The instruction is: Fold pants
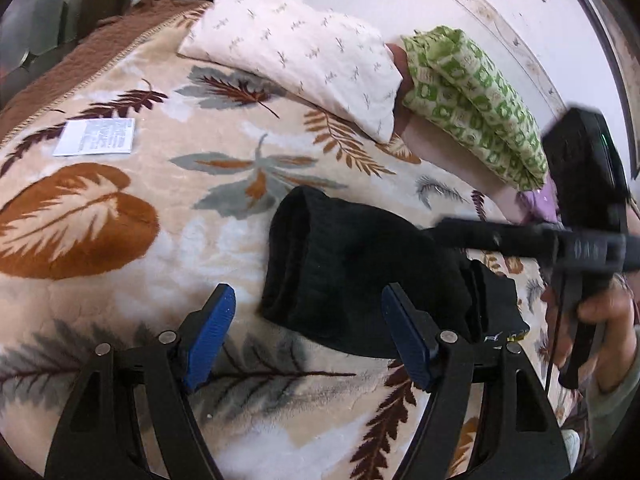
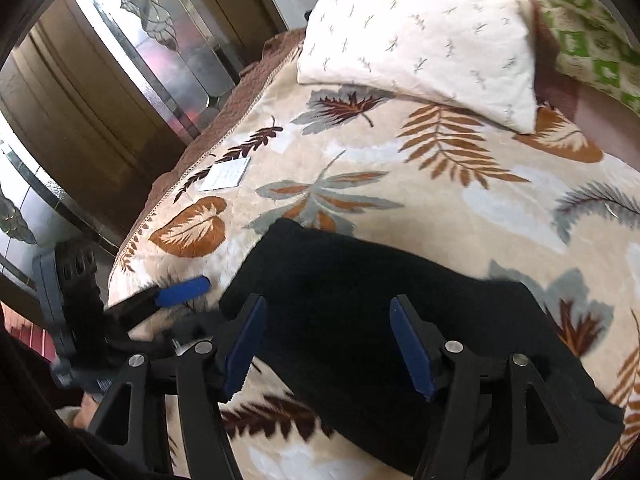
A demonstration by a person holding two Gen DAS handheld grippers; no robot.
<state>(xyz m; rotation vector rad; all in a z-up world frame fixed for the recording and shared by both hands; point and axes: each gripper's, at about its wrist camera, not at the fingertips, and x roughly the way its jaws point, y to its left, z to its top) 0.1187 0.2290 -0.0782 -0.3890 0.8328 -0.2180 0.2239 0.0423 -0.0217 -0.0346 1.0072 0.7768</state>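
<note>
The black pants (image 1: 360, 276) are lying as a compact, already doubled-over bundle on the leaf-patterned blanket (image 1: 168, 208) covering the bed, well short of the white pillow (image 1: 296, 48) and the green-patterned pillow (image 1: 476, 96) at the head. In the left wrist view the bundle's long axis is running from a rounded folded end at upper left down toward a looser end at lower right, and that rounded end is sitting just ahead of the left hand-held gripper (image 1: 308, 336), whose blue pads are standing wide apart with nothing between them. The right hand-held gripper (image 2: 328, 344) is hovering directly over the middle of the dark cloth, its jaws likewise spread and holding nothing, so it is probably the nearer of the two to the fabric. A small white paper (image 1: 96, 137) is lying apart near the blanket's brown edge. Judging by the shape, the fold is looking nearly done, with perhaps a final tidying or doubling remaining.
</note>
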